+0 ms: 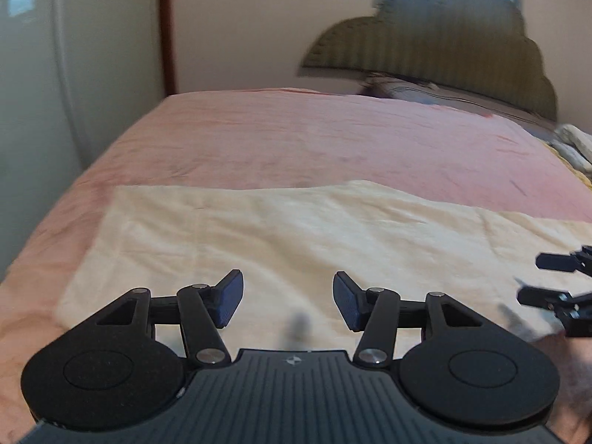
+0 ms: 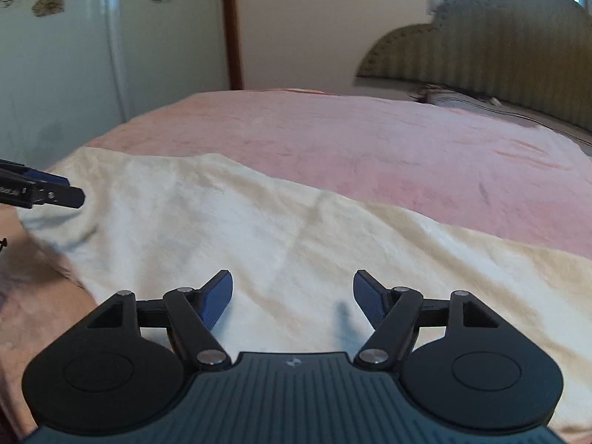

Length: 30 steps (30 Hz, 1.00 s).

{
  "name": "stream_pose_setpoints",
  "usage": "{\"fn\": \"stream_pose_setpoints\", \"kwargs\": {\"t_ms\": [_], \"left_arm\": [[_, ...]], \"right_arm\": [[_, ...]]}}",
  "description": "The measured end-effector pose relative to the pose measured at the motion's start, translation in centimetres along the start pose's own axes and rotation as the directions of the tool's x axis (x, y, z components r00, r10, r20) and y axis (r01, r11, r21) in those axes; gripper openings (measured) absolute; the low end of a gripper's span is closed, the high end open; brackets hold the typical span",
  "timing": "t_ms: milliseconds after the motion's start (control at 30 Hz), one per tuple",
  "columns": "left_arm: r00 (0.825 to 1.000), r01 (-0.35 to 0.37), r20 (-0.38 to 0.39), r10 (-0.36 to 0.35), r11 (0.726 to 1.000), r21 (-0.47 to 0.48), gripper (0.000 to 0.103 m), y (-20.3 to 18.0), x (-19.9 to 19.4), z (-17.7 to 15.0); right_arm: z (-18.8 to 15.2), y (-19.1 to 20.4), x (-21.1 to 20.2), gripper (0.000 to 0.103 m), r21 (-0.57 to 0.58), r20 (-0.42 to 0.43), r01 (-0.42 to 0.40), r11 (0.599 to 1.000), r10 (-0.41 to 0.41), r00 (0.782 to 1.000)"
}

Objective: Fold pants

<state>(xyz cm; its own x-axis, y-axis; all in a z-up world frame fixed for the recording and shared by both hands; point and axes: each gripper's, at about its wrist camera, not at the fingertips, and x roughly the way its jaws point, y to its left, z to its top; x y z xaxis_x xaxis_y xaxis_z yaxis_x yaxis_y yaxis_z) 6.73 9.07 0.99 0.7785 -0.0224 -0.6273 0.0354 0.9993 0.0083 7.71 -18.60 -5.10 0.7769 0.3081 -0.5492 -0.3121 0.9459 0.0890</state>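
Cream-white pants (image 1: pixel 281 236) lie flat as a long folded band across the near part of a pink bed; the right wrist view shows the same pants (image 2: pixel 236 222). My left gripper (image 1: pixel 288 301) hovers over their near edge, open, nothing between its blue pads. My right gripper (image 2: pixel 293 298) is also open and empty above the cloth. The right gripper's black fingers (image 1: pixel 555 277) show at the right edge of the left wrist view. The left gripper's fingers (image 2: pixel 55 192) reach in from the left of the right wrist view, over the pants' left end.
The pink bedspread (image 1: pixel 314 140) stretches behind the pants to an olive scalloped headboard (image 1: pixel 444 48) with a pillow (image 1: pixel 425 92) below it. A pale wardrobe door (image 2: pixel 55 66) and a brown door frame (image 2: pixel 231 26) stand to the left. Folded pale cloth (image 1: pixel 573 140) lies at the far right.
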Motion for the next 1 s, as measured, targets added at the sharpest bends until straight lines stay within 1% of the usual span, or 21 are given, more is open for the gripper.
{"fn": "stream_pose_setpoints", "kwargs": {"t_ms": [67, 100, 167, 200, 267, 333, 367, 400, 433, 467, 500, 533, 600, 633, 667, 700, 733, 800, 833, 933, 1000], "left_arm": [[0.995, -0.099, -0.001, 0.1, 0.991, -0.086, 0.058, 3.3, -0.6, -0.2], [0.991, -0.137, -0.004, 0.137, 0.982, -0.129, 0.058, 4.9, -0.9, -0.3], [0.983, -0.181, -0.023, 0.181, 0.957, -0.227, 0.058, 8.0, -1.3, -0.6], [0.982, -0.186, -0.034, 0.184, 0.941, -0.282, 0.058, 9.4, -1.4, -0.8], [0.985, -0.17, -0.05, 0.163, 0.912, -0.374, 0.058, 11.5, -1.6, -0.9], [0.988, -0.155, -0.054, 0.146, 0.885, -0.439, 0.058, 13.0, -1.6, -1.1], [0.988, -0.153, -0.054, 0.145, 0.873, -0.463, 0.056, 13.3, -1.5, -1.2], [0.989, -0.149, -0.054, 0.14, 0.867, -0.476, 0.051, 13.6, -1.4, -1.2], [0.988, -0.152, -0.06, 0.141, 0.862, -0.483, 0.049, 13.8, -1.3, -1.2], [0.986, -0.167, -0.071, 0.152, 0.857, -0.487, 0.043, 13.9, -1.1, -1.2], [0.984, -0.18, -0.08, 0.161, 0.853, -0.491, 0.034, 13.8, -1.0, -1.4], [0.982, -0.187, -0.087, 0.166, 0.847, -0.497, 0.031, 13.8, -0.9, -1.5], [0.982, -0.189, -0.094, 0.164, 0.833, -0.52, 0.016, 14.0, -0.7, -1.9], [0.982, -0.186, -0.096, 0.16, 0.83, -0.526, 0.015, 14.2, -0.7, -2.0], [0.983, -0.186, -0.098, 0.158, 0.823, -0.537, 0.01, 14.3, -0.6, -2.2], [0.983, -0.182, -0.092, 0.157, 0.81, -0.558, 0.007, 14.7, -0.5, -2.6], [0.985, -0.174, -0.083, 0.154, 0.802, -0.572, 0.007, 14.8, -0.6, -2.7], [0.984, -0.168, -0.059, 0.165, 0.792, -0.587, 0.006, 14.9, -0.5, -2.7], [0.983, -0.173, -0.048, 0.179, 0.795, -0.582, 0.006, 14.7, -0.6, -2.6], [0.968, -0.219, -0.017, 0.249, 0.814, -0.539, 0.006, 13.8, -0.3, -2.0], [0.96, -0.26, -0.047, 0.275, 0.823, -0.506, 0.006, 13.2, 0.5, -1.8]], "right_arm": [[1.2, 3.1, 1.3, 0.072, -0.087, -0.009, -0.092, 0.992, 0.092, 0.996], [1.9, 5.1, 2.2, 0.072, -0.148, -0.021, -0.15, 0.978, 0.148, 0.989], [3.0, 8.9, 3.4, 0.072, -0.258, -0.029, -0.235, 0.937, 0.235, 0.971], [3.5, 10.7, 4.0, 0.072, -0.31, -0.031, -0.275, 0.91, 0.279, 0.96], [4.3, 14.7, 5.4, 0.071, -0.417, -0.049, -0.338, 0.844, 0.351, 0.935], [4.7, 18.3, 6.9, 0.071, -0.504, -0.076, -0.357, 0.786, 0.372, 0.925], [4.7, 20.1, 7.7, 0.071, -0.543, -0.087, -0.365, 0.756, 0.382, 0.92], [4.7, 21.5, 8.4, 0.071, -0.571, -0.097, -0.373, 0.731, 0.391, 0.915], [4.7, 22.7, 9.1, 0.066, -0.588, -0.108, -0.379, 0.714, 0.396, 0.912], [4.7, 23.6, 9.7, 0.059, -0.598, -0.117, -0.382, 0.705, 0.394, 0.912], [4.5, 24.1, 10.1, 0.043, -0.602, -0.13, -0.388, 0.698, 0.394, 0.91], [4.4, 24.6, 10.6, 0.032, -0.603, -0.141, -0.394, 0.694, 0.393, 0.909], [4.1, 25.3, 11.3, 0.027, -0.621, -0.134, -0.374, 0.689, 0.377, 0.917], [4.0, 25.5, 11.6, 0.024, -0.628, -0.13, -0.366, 0.687, 0.371, 0.92], [3.9, 25.5, 11.7, 0.023, -0.629, -0.13, -0.364, 0.687, 0.368, 0.921], [4.0, 25.5, 11.6, 0.019, -0.629, -0.129, -0.365, 0.686, 0.371, 0.92], [4.0, 25.4, 11.6, 0.014, -0.623, -0.126, -0.37, 0.689, 0.378, 0.917], [4.2, 25.6, 11.7, 0.011, -0.617, -0.131, -0.382, 0.688, 0.388, 0.912], [4.2, 25.7, 11.7, 0.011, -0.624, -0.131, -0.379, 0.684, 0.387, 0.913], [4.3, 26.5, 12.3, 0.011, -0.618, -0.131, -0.393, 0.68, 0.404, 0.905], [4.6, 27.1, 12.8, 0.011, -0.607, -0.146, -0.406, 0.683, 0.406, 0.902]]}}
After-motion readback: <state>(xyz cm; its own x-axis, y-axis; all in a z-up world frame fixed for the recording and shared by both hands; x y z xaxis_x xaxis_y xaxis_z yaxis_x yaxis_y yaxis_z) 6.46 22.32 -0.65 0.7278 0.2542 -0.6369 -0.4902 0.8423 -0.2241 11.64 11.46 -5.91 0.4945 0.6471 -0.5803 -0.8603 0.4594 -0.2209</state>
